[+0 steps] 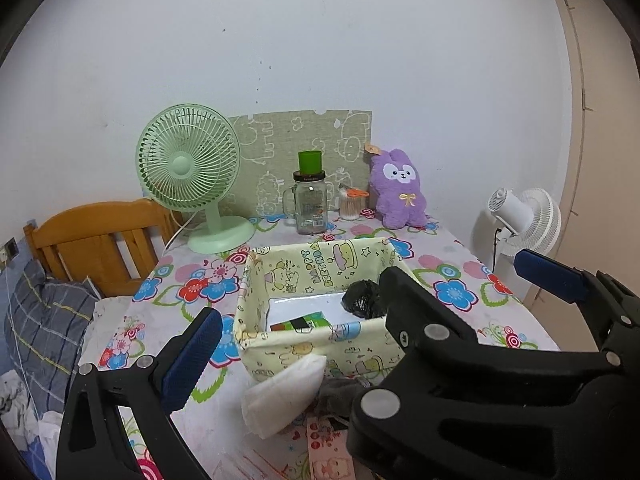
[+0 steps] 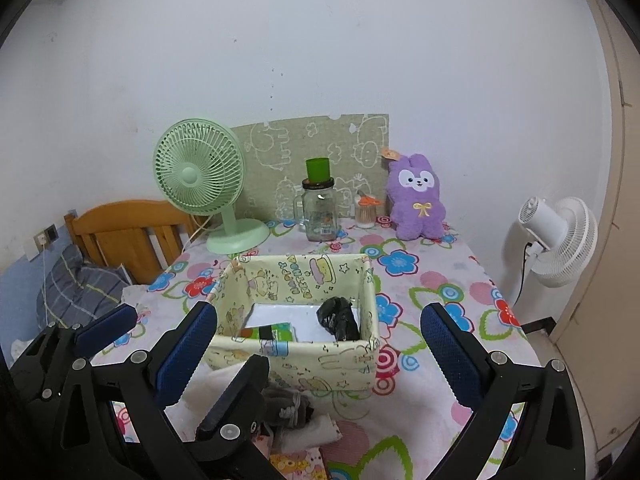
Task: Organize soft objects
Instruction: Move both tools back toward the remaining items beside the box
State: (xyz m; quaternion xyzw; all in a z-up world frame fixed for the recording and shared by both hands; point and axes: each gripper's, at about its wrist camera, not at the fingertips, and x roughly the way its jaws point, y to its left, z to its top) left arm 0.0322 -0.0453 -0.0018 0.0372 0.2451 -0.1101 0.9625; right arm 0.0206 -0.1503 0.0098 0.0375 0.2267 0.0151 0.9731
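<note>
A yellow cartoon-print fabric basket (image 1: 320, 344) (image 2: 296, 356) stands mid-table. Inside lie a crumpled black soft item (image 1: 362, 298) (image 2: 338, 318) and a green packet (image 1: 308, 320) (image 2: 276, 332). Just in front of the basket are a folded white cloth (image 1: 284, 392) and a grey soft item (image 1: 340, 394) (image 2: 288, 404). A purple plush rabbit (image 1: 396, 192) (image 2: 418, 200) sits upright at the back right. My left gripper (image 1: 320, 340) and right gripper (image 2: 320, 312) (image 1: 460, 268) hover open and empty before the basket, fingers interleaved. The right gripper hides the left's right finger.
At the back stand a green desk fan (image 1: 188, 168), a glass jar with a green cup on top (image 1: 310, 204) and a small swab jar (image 1: 352, 204). A white floor fan (image 2: 560, 236) is off the right edge. A wooden headboard (image 1: 100, 240) and pillow lie left.
</note>
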